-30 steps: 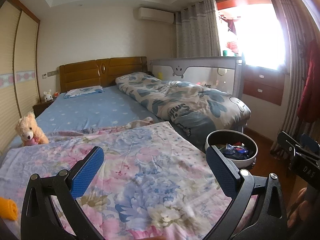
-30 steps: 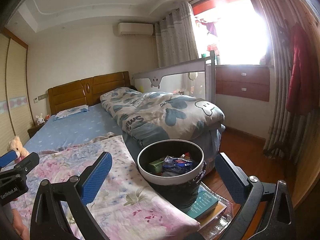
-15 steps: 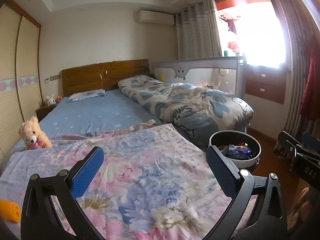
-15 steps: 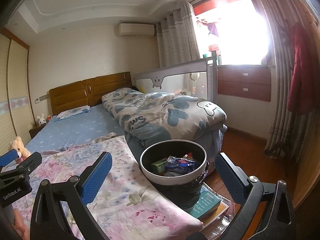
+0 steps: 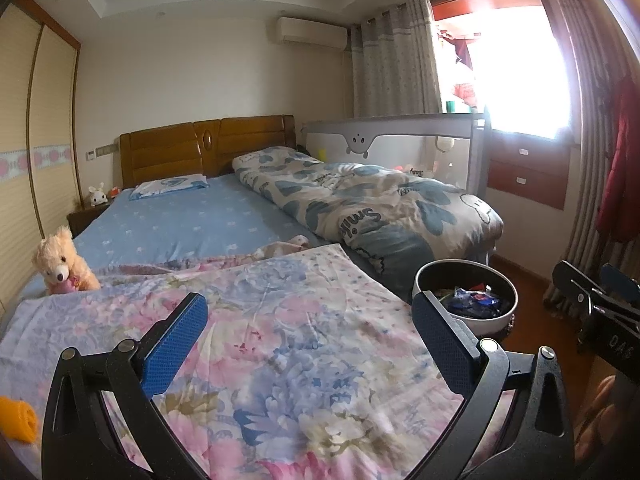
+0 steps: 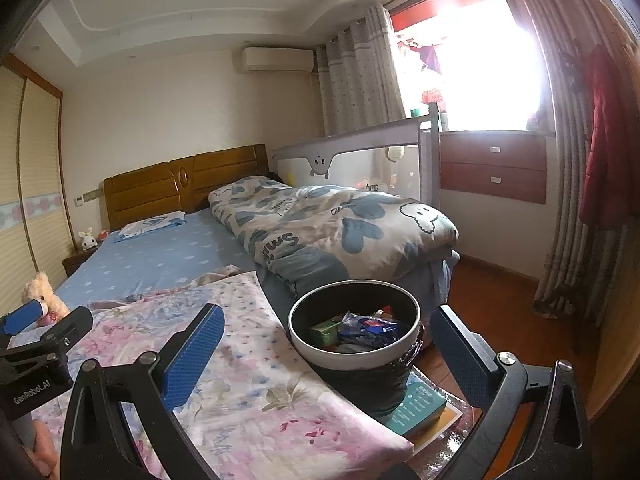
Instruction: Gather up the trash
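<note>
Trash: wrappers and a green carton (image 6: 327, 327) are seen lying inside the trash bin (image 6: 354, 354), which stands at the foot corner of the bed, resting on a teal book (image 6: 420, 402) beside the floral blanket (image 5: 280, 344).
Bin in left view: the trash bin (image 5: 466, 322) is seen just past the right finger, with blue wrappers (image 5: 476, 302) on top of its contents.
Left tool: the left tool (image 5: 310, 344) is held released, both blue pads wide apart, nothing between them, above the floral blanket.
Right tool: the right tool (image 6: 328, 354) is likewise spread and empty, with the bin framed between its fingers.
Change: over the last second both views are shifted only slightly; the bin is brought a little lower and nearer the centre in the right view, and the blanket a little lower in the left. Nothing is picked up or dropped.
Meaning: the collecting is judged to be at a pause or near its close, since no loose trash is seen on the blanket.
Unclear: an orange object (image 5: 16, 420) at the left edge is noted; whether it is trash cannot be told.
Bystanders: a teddy bear (image 5: 60, 260) is left on the blue sheet, well apart from both tools.
</note>
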`<state>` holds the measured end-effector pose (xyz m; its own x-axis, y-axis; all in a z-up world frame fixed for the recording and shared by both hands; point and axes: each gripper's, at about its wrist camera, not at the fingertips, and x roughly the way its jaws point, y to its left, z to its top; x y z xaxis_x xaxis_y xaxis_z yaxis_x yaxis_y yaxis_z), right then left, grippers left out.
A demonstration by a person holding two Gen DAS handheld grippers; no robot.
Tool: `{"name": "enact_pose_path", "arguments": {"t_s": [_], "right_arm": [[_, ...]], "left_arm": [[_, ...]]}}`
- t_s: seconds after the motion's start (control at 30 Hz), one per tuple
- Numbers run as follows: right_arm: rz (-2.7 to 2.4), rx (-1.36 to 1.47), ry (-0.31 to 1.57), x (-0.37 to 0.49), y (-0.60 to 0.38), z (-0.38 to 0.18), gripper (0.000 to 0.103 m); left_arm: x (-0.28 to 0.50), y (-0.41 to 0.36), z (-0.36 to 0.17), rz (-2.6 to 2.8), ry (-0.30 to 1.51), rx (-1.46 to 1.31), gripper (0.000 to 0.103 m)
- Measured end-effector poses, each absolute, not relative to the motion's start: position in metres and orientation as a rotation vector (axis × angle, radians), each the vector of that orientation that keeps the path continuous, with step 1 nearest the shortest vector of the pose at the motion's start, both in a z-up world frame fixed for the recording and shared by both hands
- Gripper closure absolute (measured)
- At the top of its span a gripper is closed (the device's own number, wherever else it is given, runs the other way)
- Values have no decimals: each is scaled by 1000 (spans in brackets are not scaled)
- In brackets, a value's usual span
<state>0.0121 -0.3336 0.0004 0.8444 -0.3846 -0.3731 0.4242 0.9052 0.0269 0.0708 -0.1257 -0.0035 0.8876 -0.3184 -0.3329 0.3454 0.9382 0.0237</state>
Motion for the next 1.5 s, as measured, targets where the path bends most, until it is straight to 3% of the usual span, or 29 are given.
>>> {"name": "enact_pose_path", "arguments": {"t_s": [1.5], "right_arm": [[-420,108,375,14,-331,0,0]], "left_arm": [[72,-126,-6,-357,349,84,0]]}}
